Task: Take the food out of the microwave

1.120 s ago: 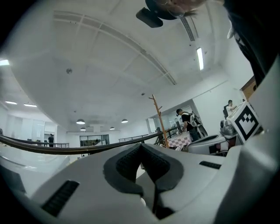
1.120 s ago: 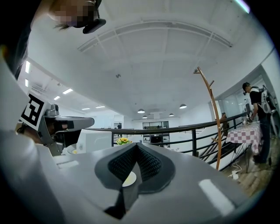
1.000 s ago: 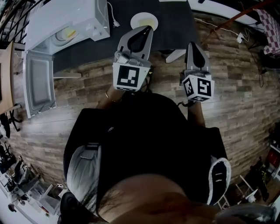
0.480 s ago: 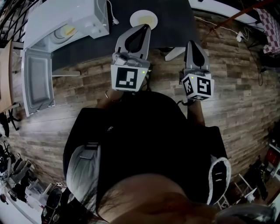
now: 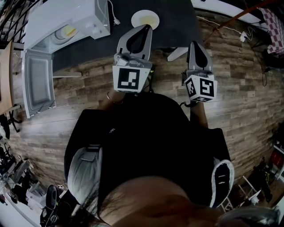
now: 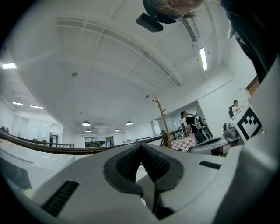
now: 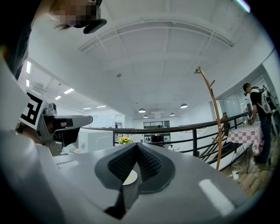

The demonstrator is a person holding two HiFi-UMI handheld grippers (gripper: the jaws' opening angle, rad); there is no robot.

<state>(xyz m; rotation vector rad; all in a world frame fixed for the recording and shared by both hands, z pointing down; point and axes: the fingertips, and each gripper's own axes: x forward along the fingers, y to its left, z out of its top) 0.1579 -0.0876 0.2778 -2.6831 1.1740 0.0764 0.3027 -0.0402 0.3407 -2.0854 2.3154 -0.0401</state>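
dark worktop (image 5: 88,51) is carrying a white microwave (image 5: 66,13), its door (image 5: 39,84) hanging open. left hand-held gripper (image 5: 148,27) and right hand-held gripper (image 5: 194,44) are hovering, both pinched closed, gripping nothing. a plate (image 5: 135,20) is lying just beyond the left one. yellow food (image 5: 69,32) is sitting in the cavity. judging: removal not yet done.

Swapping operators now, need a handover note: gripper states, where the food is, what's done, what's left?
Left gripper: shut, empty, at the dark table's near edge.
Right gripper: shut, empty, alongside it.
Microwave: on the table's left end, door open, yellow food inside.
White plate: on the table just beyond the left gripper.
Done: door open.
Left: take the food out, probably onto the plate.
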